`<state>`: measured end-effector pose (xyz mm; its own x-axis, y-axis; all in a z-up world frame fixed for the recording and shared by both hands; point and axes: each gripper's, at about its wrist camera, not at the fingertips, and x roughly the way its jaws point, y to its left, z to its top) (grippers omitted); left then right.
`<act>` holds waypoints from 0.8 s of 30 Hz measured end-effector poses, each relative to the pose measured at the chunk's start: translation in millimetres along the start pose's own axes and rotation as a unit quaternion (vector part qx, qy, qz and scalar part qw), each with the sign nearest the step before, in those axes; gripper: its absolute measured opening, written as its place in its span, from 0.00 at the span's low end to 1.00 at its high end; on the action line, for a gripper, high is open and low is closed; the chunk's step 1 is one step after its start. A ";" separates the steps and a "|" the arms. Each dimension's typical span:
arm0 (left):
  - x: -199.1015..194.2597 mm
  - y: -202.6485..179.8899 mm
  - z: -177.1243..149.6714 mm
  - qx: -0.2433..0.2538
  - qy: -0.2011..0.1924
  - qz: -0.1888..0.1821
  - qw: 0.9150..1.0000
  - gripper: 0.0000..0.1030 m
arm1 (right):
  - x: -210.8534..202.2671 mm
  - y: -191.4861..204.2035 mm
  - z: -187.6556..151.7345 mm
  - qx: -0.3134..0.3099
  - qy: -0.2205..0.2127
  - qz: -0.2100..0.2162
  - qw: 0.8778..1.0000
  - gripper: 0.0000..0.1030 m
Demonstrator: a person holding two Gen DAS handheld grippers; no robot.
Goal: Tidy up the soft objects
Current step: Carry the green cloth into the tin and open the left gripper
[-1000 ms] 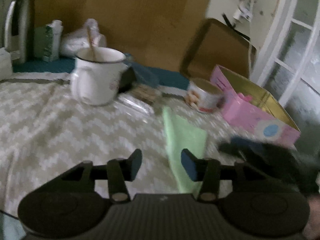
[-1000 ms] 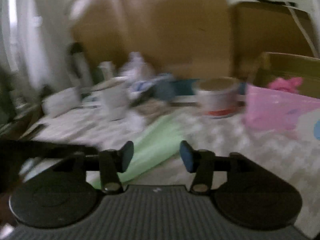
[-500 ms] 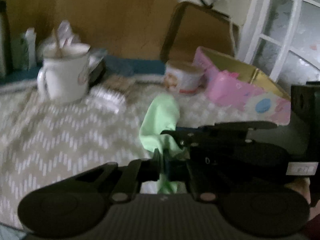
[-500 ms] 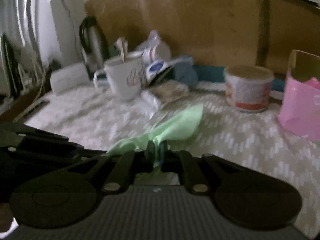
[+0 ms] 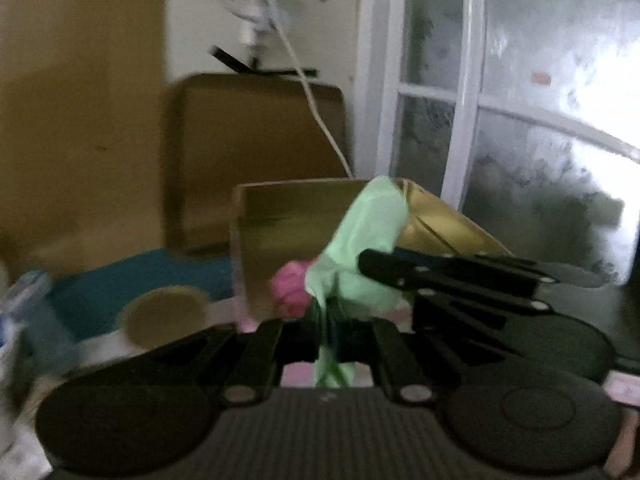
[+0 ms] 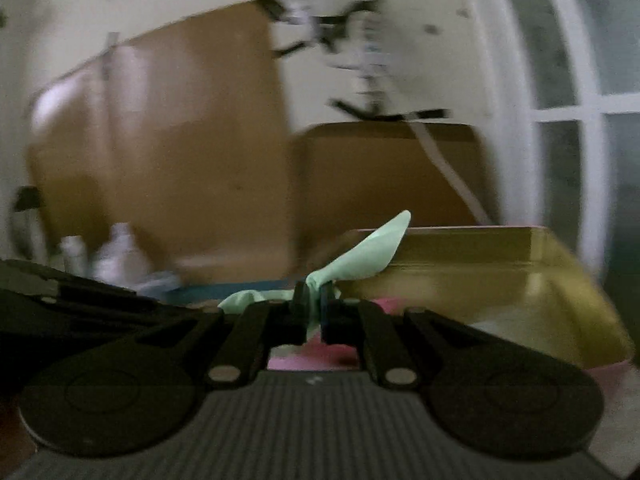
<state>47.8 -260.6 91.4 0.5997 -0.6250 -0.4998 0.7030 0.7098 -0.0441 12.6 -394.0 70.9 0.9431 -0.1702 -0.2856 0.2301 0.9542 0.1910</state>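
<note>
Both grippers [image 5: 330,336] [image 6: 314,312] — green cloth [image 5: 368,232] between.

No words, numbers or brand names can be read anywhere. Both views are dark and blurry. The gold box [image 5: 288,216] shows no writing on its walls, and nothing beside the box carries letters you can make out.

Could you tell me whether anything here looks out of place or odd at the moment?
Nothing looks spilled or damaged. The green cloth is bunched and twisted, pinched by both the left hand-held gripper and the right hand-held gripper in front of the open gold-lined box, where a pink soft item already sits. Motion blur hides finer detail.
</note>
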 end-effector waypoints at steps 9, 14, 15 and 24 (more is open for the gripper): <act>116.5 -32.2 20.9 0.005 0.063 0.022 0.998 0.20 | 49.7 -73.0 -5.3 0.028 0.050 -0.137 0.989 0.56; 120.9 -28.6 17.9 0.011 0.069 0.071 0.995 0.31 | 28.2 -83.9 -7.2 0.088 0.001 -0.157 0.984 0.63; 115.1 -27.9 16.1 0.015 0.065 0.077 0.995 0.32 | 22.5 -81.7 -7.9 0.096 -0.005 -0.157 0.983 0.63; 50.3 -11.2 -8.9 0.005 0.034 0.137 0.990 0.43 | -19.7 -17.7 -8.1 0.078 -0.045 -0.096 0.991 0.63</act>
<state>66.7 -297.1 59.0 0.7416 -0.3854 -0.5490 0.5210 0.8465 0.1094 -12.0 -405.5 65.6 0.8941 -0.3739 -0.2464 0.4356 0.8537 0.2852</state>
